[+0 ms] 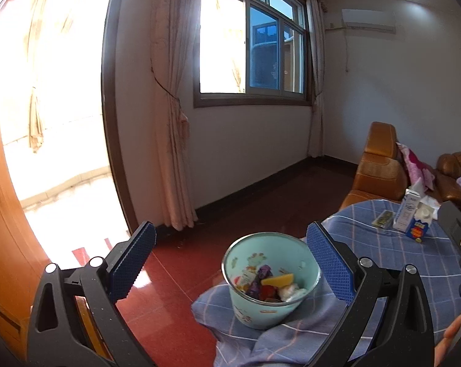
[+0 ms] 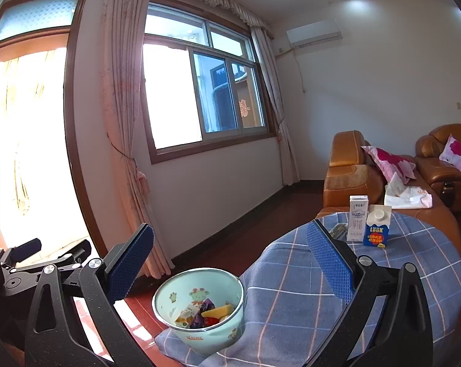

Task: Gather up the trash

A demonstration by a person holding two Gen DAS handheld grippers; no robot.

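Both the left gripper (image 1: 230,263) and right gripper (image 2: 230,263) stood wide apart, empty; the trash bucket (image 2: 200,309) sat below between them on the draped tablecloth (image 2: 291,290); a careless nudge might tip it off the sagging edge; two cartons (image 2: 368,223) waited beyond.

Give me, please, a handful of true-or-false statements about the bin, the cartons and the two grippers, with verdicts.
1. The small bin already has wrappers inside. True.
2. The left gripper is clamped on the bin's rim. False: its jaws are wide open and grip nothing.
3. Two cartons stand upright on the checked cloth: a white carton and a blue carton. True.
4. The right gripper holds the blue carton. False: it is open and empty; the carton stands farther back on the table.
5. The bin lies tipped on its side. False: it stands upright.
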